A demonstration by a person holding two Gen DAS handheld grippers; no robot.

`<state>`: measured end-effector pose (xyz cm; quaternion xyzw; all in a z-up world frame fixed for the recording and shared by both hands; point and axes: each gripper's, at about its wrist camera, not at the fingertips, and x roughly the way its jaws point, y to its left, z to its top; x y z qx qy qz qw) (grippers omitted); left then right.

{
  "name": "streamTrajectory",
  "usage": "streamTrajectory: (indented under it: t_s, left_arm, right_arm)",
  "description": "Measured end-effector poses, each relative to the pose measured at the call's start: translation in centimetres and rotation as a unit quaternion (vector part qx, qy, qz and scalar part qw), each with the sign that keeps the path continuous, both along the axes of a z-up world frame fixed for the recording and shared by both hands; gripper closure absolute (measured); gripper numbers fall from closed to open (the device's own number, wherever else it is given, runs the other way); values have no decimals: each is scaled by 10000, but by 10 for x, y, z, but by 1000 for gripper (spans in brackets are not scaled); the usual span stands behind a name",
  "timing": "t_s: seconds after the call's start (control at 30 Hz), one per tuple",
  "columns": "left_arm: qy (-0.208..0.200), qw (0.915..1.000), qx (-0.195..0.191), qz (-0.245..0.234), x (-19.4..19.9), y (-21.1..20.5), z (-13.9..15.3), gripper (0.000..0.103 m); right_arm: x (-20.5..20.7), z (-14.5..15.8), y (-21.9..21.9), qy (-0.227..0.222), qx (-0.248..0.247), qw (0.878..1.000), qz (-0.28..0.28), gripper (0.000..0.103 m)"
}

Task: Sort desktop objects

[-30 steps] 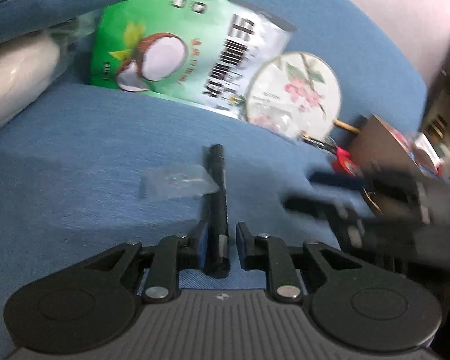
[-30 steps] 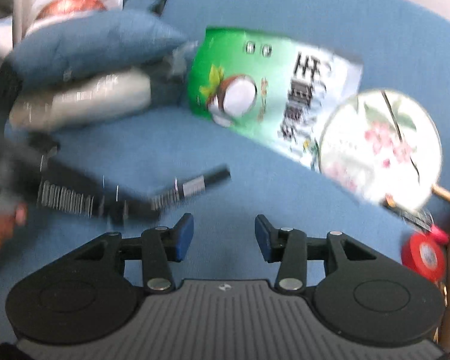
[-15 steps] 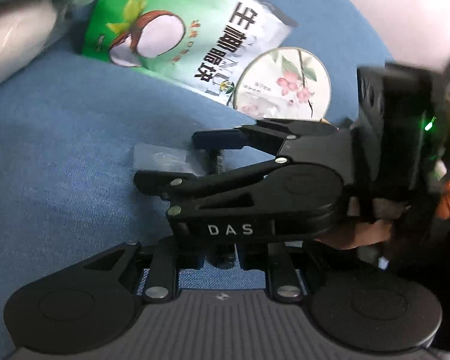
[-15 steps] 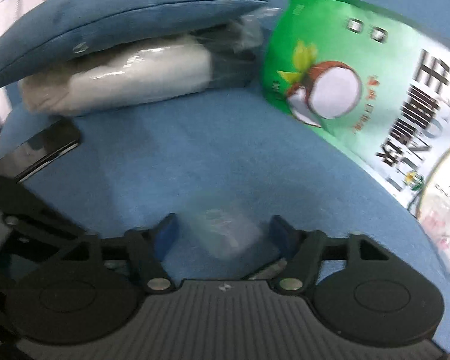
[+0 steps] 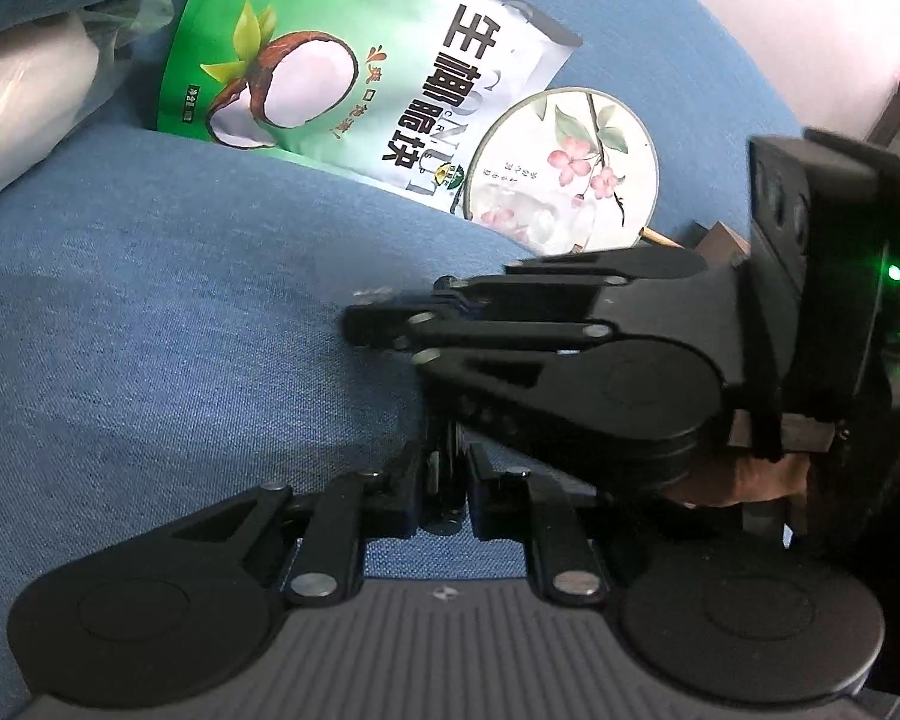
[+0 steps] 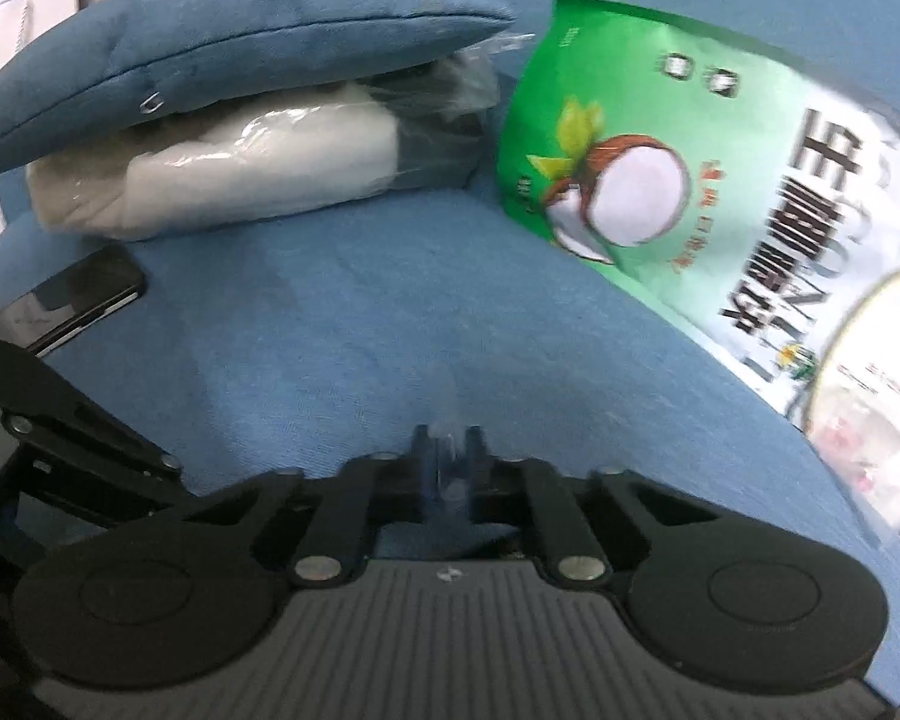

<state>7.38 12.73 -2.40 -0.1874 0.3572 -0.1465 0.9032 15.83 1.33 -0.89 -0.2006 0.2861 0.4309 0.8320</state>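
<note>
My left gripper is shut on a black pen whose far end is hidden behind the right gripper. My right gripper crosses the left wrist view from the right. It is shut on a small clear plastic packet, which shows as a thin clear edge at its fingertips. Both are just above the blue cushion surface.
A green coconut snack bag and a round floral fan lean at the back. A blue pillow lies on a white wrapped bundle at the left. A black phone lies at the left edge.
My right gripper swung in from the right over the clear packet and closed on it. My left gripper stayed shut on the pen.
</note>
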Motion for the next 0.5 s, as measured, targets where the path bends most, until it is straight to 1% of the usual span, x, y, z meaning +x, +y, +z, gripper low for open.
streamTrajectory:
  t_s: [0.13,0.2,0.23,0.3,0.33,0.37,0.4,0.5]
  left_arm:
    - [-40,10000,35,17,0,-1,0,88]
    - [-76,9999,63,14,0,-2,0,86]
    - [-98,9999,70,11,0,-3,0,84]
    - [-142,9999,3,-9,1,-5,0,71]
    - [-151,9999,-51,-32,3,-7,0,57]
    - [-162,9998,-56,-56,6,-10,0,47]
    - [-189,9998,26,-73,8,-15,0,46]
    - [-334,9975,607,-114,13,-29,0,46]
  right_arm:
    - [-2,4,-20,-37,294,9988,-397,103]
    - [-7,9,-35,-54,479,9971,-594,103]
    - [-11,11,-44,-32,596,9957,-711,103]
    - [-20,14,-62,9,737,9932,-898,103]
    - [-25,15,-70,34,791,9920,-981,103]
    - [-30,14,-78,79,852,9906,-1069,103]
    - [-34,14,-89,137,928,9887,-1165,103]
    - [-42,11,-110,218,1069,9842,-1397,103]
